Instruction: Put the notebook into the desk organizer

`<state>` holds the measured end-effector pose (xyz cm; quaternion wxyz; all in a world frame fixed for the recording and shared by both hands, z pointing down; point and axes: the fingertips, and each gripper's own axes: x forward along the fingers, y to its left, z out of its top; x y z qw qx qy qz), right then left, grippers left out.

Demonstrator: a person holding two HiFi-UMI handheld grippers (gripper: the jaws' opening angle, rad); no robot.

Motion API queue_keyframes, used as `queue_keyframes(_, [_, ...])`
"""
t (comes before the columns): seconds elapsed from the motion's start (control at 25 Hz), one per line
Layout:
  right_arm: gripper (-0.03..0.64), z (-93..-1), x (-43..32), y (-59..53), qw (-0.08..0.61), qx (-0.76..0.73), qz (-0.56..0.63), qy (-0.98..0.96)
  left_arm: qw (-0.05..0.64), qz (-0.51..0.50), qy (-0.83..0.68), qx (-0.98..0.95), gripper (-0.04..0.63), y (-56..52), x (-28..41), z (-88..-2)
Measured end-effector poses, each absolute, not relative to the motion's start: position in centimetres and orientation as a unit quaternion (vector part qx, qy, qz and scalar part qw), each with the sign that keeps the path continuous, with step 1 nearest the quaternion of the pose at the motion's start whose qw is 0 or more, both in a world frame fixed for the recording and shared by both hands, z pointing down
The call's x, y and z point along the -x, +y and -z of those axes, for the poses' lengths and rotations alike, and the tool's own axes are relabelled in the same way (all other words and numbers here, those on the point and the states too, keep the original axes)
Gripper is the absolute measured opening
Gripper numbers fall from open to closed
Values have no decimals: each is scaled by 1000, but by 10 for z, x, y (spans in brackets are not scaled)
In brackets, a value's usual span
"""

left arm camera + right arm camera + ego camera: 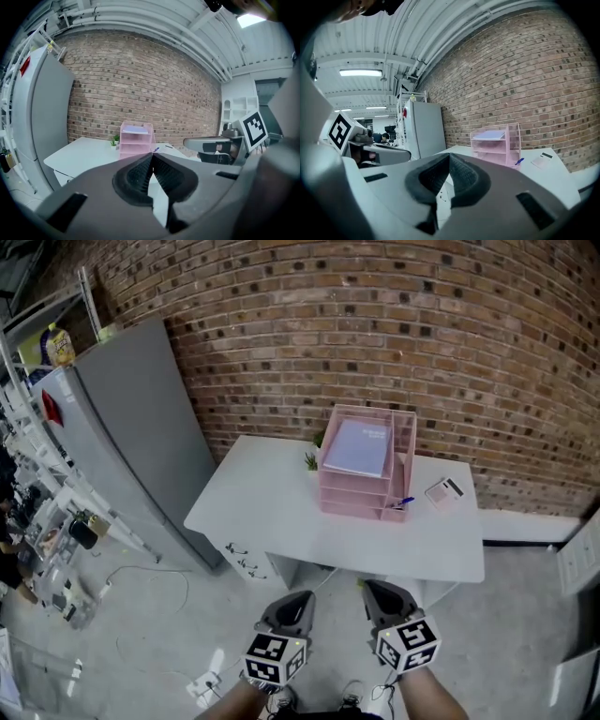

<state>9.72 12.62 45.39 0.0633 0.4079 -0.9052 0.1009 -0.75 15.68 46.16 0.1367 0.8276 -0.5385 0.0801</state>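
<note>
Nearest to me, both grippers hang low in the head view, side by side and clear of the furniture. My left gripper (296, 604) has its jaws pressed together with nothing between them, which its own view confirms where the ribbed pads meet at the tips. My right gripper (378, 594) is the same, pads closed on each other and empty. Beyond them stands the white desk (272, 512), with a small drawer unit (246, 562) tucked under its near left side. The pink desk organizer (352, 493) sits toward the far middle of the desk, and the pale lilac notebook (357, 447) lies flat in its top tray. A blue pen (404, 502) rests just beside the organizer's right foot, and a calculator (443, 491) lies a little further right. A tiny green plant (310, 461) stands at the organizer's far left corner. A tall grey cabinet (141, 437) stands left of the desk, and a brick wall (375, 324) stands behind everything.
</note>
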Motion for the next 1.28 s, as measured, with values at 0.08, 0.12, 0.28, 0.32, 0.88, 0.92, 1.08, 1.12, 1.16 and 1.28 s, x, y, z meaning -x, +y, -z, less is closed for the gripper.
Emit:
queue_keyframes(0.08, [3,-451,-87,132,64,-418,-97,-901,135,-76,-530,-834,6,158,18,-460])
queue_keyframes(0.12, [3,-449,-83,135,65,-425,-95,-898,135,-73,-524,-837,6,159,23,-459])
queue_keyframes(0.28, [3,-443,-74,146,70,-452,-91,-885,134,-65,-504,-851,6,159,36,-453])
queue_keyframes(0.32, [3,-442,-73,148,72,-459,-90,-881,134,-63,-498,-855,6,159,37,-453])
queue_keyframes(0.88, [3,-452,-77,167,83,-506,-99,-853,141,-65,-447,-881,6,165,33,-459])
queue_keyframes(0.92, [3,-453,-78,167,81,-507,-101,-852,141,-66,-446,-881,6,166,33,-459])
queue_keyframes(1.08, [3,-454,-80,168,79,-508,-105,-851,139,-69,-446,-882,6,167,31,-458])
queue_keyframes(1.12, [3,-454,-81,169,78,-508,-105,-851,139,-69,-446,-881,6,168,30,-459])
queue_keyframes(1.16, [3,-454,-82,169,78,-508,-105,-852,138,-70,-447,-881,6,169,29,-459])
queue_keyframes(1.28, [3,-453,-84,169,77,-506,-104,-853,139,-70,-449,-880,6,170,27,-459])
